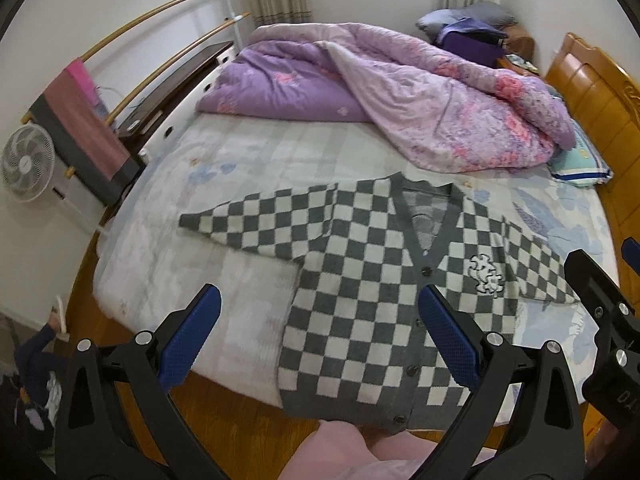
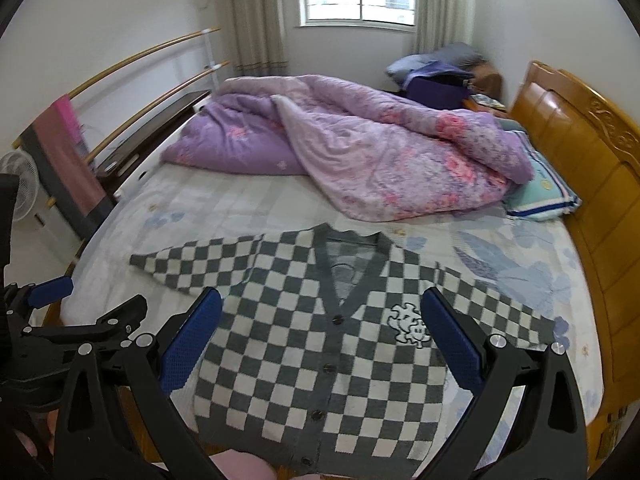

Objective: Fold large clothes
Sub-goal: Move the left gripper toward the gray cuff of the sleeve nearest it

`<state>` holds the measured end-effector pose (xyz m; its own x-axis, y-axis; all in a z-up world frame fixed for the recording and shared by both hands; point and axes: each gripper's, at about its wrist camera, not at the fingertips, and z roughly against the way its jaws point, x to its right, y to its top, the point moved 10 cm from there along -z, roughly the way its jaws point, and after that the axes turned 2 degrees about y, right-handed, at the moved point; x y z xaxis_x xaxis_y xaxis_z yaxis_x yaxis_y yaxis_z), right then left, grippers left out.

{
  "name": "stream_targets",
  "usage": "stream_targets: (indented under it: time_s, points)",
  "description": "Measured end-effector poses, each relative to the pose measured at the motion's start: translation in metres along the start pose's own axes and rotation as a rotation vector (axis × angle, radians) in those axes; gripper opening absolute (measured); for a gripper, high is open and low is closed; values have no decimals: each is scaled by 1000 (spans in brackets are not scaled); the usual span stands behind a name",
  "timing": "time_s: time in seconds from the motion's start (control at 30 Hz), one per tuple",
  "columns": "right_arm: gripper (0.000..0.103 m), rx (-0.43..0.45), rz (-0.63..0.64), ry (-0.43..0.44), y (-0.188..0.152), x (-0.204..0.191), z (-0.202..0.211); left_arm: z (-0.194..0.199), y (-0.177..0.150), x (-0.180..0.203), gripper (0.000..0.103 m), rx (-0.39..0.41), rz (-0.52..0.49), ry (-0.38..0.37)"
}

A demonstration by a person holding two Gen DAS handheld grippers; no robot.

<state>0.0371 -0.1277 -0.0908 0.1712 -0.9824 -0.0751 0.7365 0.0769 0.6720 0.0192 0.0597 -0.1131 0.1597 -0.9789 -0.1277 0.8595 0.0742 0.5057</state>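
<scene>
The checkered cardigan [image 1: 360,280] lies flat on the bed [image 1: 248,152]; left gripper [image 1: 320,336] and right gripper [image 2: 322,336] hover above it, jaws apart, empty.

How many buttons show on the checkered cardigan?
4 on the grey-and-white checkered knit cardigan, down its grey front placket: one at the V-neck base, then, and the hem. None looks hidden.

Grey-and-white checkered cardigan [image 1: 360,288], buttoned, flat, sleeves outspread
</scene>
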Motion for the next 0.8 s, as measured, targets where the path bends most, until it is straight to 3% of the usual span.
stream_targets:
  time_s: [0.27, 0.6, 0.8]
  points:
    - [95, -25, 62, 85, -8, -23, -7, -2, -17, -24, 98, -48, 70, 65]
    - [92, -49, 124, 143, -11, -59, -23, -11, -20, -58, 98, -77, 176, 24]
    - [91, -63, 130, 117, -9, -93, -40, -29, -9, -83, 98, -65, 139, 21]
